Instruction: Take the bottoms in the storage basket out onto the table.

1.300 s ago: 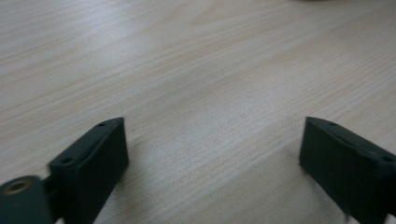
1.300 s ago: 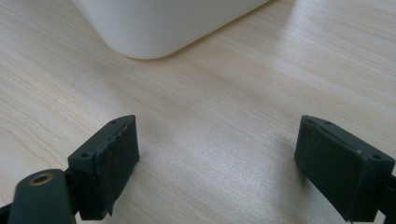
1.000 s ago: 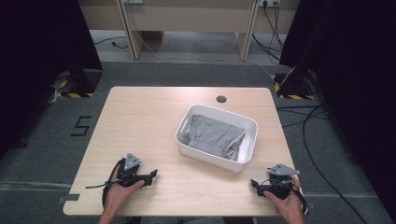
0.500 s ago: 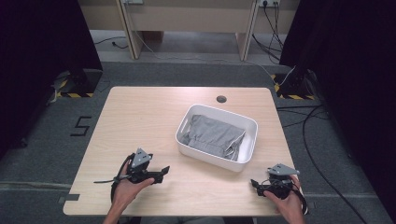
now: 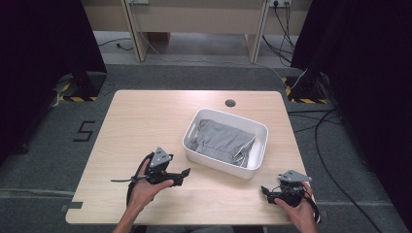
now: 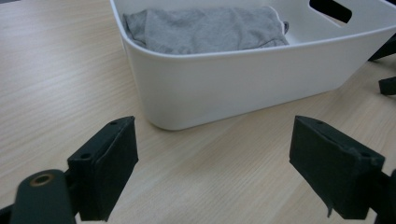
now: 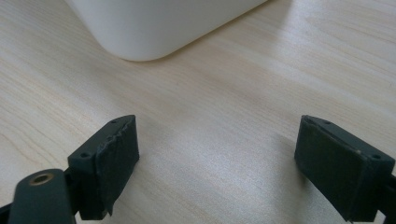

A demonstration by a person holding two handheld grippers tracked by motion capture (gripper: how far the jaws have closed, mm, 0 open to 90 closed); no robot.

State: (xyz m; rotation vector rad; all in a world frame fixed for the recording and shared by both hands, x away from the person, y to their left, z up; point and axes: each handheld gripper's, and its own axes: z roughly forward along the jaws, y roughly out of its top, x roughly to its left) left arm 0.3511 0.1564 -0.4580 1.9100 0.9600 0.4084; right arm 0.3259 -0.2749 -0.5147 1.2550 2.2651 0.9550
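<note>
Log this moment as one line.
left gripper: open, near bin | right gripper: open, on table | cloth: in bin

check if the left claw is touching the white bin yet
Apart. The left gripper view shows bare table between the open left claw and the white bin.

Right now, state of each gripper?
Left gripper: open, empty, facing the white bin.
Right gripper: open, empty, over the table.

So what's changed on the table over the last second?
The left gripper has moved forward and right toward the white bin, jaws open, holding nothing. The right gripper, the bin and the grey cloth inside it stayed put.
</note>
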